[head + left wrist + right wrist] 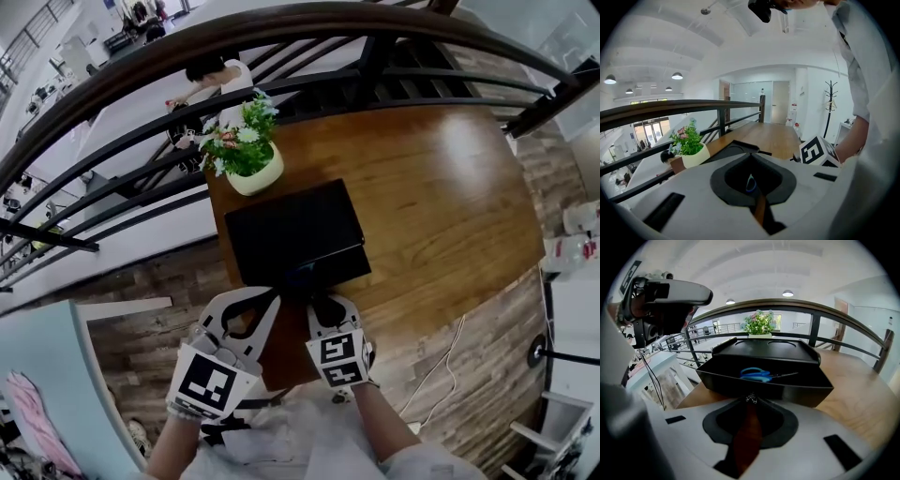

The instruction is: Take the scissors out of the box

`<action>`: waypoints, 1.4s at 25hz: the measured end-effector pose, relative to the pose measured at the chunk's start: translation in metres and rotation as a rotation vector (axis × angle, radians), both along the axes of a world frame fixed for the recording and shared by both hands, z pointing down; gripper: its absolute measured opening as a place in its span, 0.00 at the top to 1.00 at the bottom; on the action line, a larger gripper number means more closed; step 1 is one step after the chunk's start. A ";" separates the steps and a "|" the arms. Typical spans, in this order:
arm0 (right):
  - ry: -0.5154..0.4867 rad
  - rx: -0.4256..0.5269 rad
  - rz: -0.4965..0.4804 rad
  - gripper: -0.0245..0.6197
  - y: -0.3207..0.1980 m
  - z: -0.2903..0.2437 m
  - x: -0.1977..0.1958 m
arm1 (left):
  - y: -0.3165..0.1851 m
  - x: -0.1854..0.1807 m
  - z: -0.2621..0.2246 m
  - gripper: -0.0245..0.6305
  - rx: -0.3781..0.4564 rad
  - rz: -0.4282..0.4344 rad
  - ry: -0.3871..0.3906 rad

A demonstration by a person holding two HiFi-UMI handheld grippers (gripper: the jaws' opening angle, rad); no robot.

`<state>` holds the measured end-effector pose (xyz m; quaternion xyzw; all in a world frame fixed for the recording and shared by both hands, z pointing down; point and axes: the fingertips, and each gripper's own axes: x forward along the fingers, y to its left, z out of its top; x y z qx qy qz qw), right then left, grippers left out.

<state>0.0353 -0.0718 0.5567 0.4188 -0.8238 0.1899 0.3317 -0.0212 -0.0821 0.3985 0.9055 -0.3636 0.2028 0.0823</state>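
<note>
Now | left tongs (751, 180) closed, empty | right tongs (750, 398) closed, empty, facing open black box (764, 386) on brown wooden desk (422, 187) | blue-handled scissors (757, 374) lie inside

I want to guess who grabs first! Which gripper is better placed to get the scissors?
Probably the right gripper: the scissors lie straight ahead of its shut jaws in the open box. The left gripper faces the lid instead.

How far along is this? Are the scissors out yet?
The box already stands open. The left gripper and right gripper hover shut at its near edge, neither on the scissors. Those lie inside the box, so grasping and lifting them out remains.
</note>
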 end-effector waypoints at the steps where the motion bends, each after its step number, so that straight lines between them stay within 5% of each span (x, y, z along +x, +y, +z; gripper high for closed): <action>1: 0.000 -0.006 0.004 0.82 0.003 0.001 0.002 | 0.000 0.002 0.002 0.93 -0.004 0.000 -0.002; 15: -0.004 -0.038 0.025 0.82 0.032 0.008 0.012 | 0.000 0.031 0.054 0.93 -0.142 0.101 -0.184; 24: 0.014 -0.054 0.015 0.82 0.046 0.011 0.020 | 0.002 0.056 0.093 0.83 -0.224 0.200 -0.297; 35: 0.013 -0.057 0.019 0.82 0.057 0.011 0.027 | 0.011 0.067 0.142 0.81 -0.316 0.232 -0.442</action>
